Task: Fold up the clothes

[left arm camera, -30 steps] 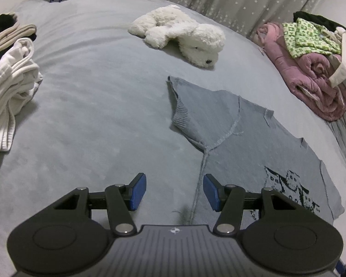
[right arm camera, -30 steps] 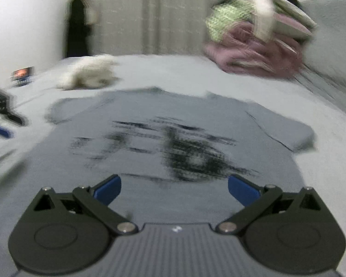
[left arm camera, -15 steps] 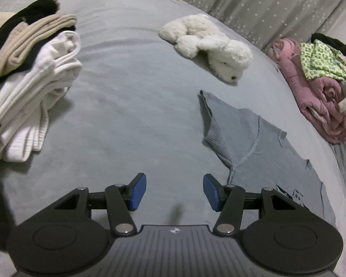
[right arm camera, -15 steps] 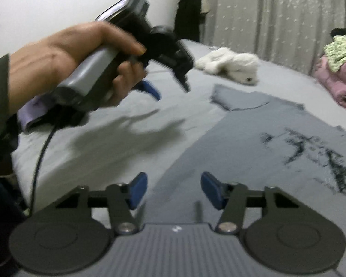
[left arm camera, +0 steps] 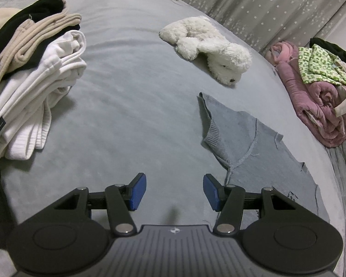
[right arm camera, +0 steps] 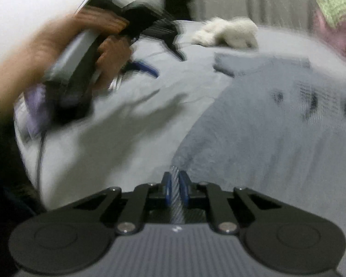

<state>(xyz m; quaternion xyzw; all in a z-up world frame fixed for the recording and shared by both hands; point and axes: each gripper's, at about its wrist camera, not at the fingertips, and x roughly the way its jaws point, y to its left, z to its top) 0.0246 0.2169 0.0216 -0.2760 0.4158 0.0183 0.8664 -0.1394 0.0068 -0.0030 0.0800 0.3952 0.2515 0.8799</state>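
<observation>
Two grippers seen. Right gripper [right arm camera: 175,185]: fingers pinched on hem edge of grey sweater [right arm camera: 265,127], which is laid flat on bed [left arm camera: 126,120], print side up. Left gripper [left arm camera: 174,191]: fingers spread approx. halfway, nothing between, held above bare bed w/ sweater sleeve to its right. Folded clothes stack [left arm camera: 32,87] is seen at left, plush dog [left arm camera: 210,48] beyond.

A grey knit sweater [left arm camera: 260,152] with dark print lies spread flat on the bed.
</observation>
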